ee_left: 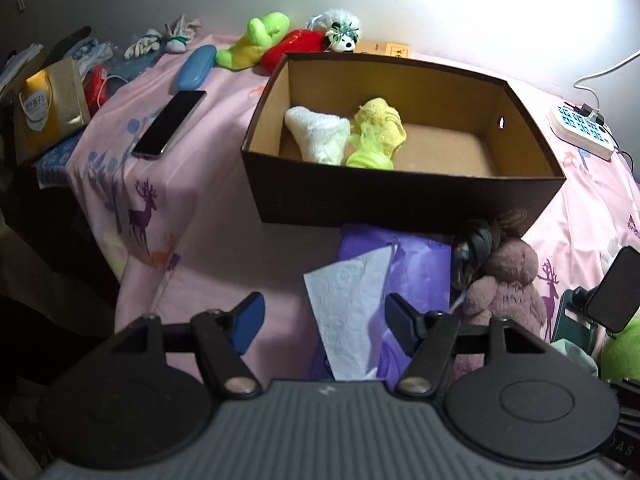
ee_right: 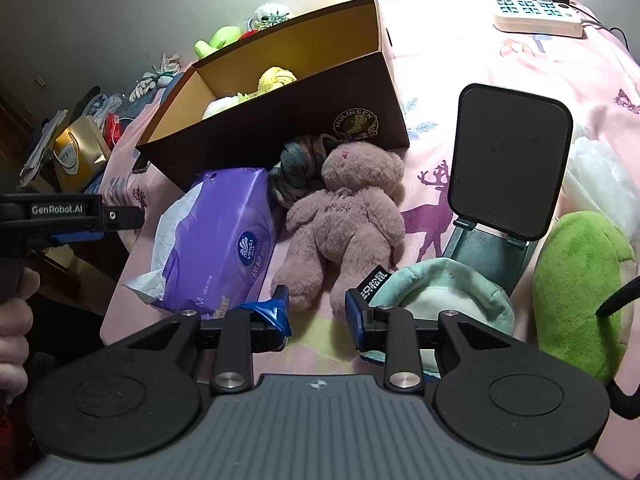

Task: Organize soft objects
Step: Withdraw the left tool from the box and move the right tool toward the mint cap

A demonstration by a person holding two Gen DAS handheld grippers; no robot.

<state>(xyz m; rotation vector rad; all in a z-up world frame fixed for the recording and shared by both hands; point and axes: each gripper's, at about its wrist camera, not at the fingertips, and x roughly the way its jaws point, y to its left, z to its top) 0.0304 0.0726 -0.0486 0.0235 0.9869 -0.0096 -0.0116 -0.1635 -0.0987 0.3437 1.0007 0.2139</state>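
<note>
A: Two soft things are in the dark cardboard box [ee_left: 400, 200] on the pink bedsheet [ee_left: 180, 200]: white plush piece [ee_left: 318, 134], yellow knit bundle [ee_left: 378, 130].
B: Left?
A: Pink plush bear [ee_right: 346, 216], grey-green rolled sock [ee_right: 298, 170], both just outside the box; green plush [ee_right: 576, 292], cut off.
B: Grippers?
A: Left gripper [ee_left: 324, 322] spread over the purple tissue pack [ee_left: 412, 268], holding nothing. Right gripper [ee_right: 316, 312] parted, empty, near the bear's leg.

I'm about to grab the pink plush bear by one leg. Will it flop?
Probably. The pink plush bear lies sprawled with limp-looking limbs, so its body would likely dangle. Its fluffy fur suggests it's light and compressible, unlikely to slip or break.
</note>
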